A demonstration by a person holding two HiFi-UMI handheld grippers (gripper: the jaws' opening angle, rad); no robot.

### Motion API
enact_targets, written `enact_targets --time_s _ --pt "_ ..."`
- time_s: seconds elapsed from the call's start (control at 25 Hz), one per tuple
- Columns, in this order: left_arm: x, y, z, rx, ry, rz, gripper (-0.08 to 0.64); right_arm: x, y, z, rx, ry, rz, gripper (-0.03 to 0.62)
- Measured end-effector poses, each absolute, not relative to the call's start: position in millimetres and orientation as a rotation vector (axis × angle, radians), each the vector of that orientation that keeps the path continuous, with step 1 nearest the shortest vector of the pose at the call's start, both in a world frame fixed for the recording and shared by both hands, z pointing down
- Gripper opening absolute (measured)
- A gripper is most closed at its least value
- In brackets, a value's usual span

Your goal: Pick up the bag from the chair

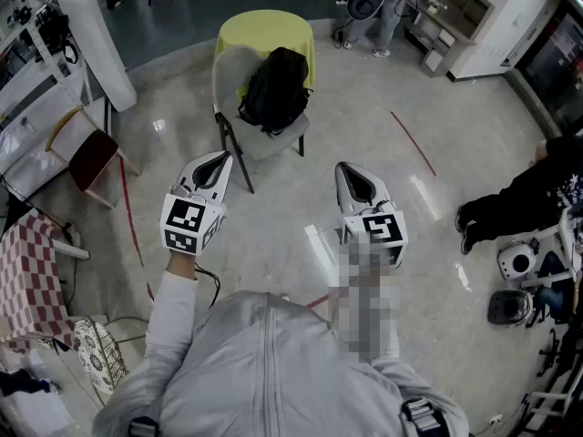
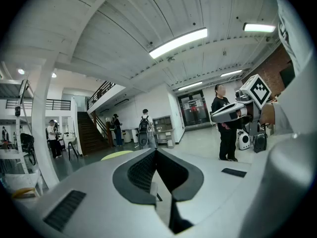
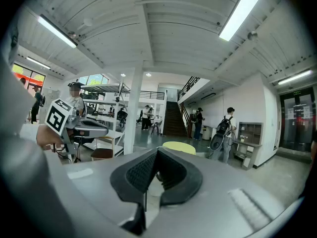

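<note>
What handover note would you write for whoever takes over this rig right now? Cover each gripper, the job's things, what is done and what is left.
Left gripper: jaws together, empty, held in the air short of the chair.
Right gripper: jaws together, empty, beside the left one.
Bag: black, on the chair's seat, leaning on its back, untouched.
Done: nothing yet.
Left: step closer, open a gripper, grip the bag, probably near its top, and lift it off.
</note>
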State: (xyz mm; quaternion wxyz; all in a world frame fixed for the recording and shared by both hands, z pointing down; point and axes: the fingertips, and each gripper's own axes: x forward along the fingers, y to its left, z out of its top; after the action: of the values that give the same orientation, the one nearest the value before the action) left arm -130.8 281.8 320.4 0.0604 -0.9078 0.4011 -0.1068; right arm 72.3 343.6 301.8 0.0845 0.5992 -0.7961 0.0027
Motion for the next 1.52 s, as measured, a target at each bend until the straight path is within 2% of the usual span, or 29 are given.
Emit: enact_targets --time_s 0.92,1.16,1.52 --pt "-101.8 248.4 341.4 -2.723 1.302 -0.35 0.006 113.8 295.7 328.1 1.728 -2.444 0.129 0.011" --pt "-100.9 194.7 358.0 -2.734 1.323 -0.354 0.006 119.0 241.0 338.4 1.728 -2.45 0.146 0.011" --pt "-98.3 51.7 363.9 -2.763 1.306 -0.361 0.006 119.4 105.8 332.9 1.757 -2.456 0.13 0.011"
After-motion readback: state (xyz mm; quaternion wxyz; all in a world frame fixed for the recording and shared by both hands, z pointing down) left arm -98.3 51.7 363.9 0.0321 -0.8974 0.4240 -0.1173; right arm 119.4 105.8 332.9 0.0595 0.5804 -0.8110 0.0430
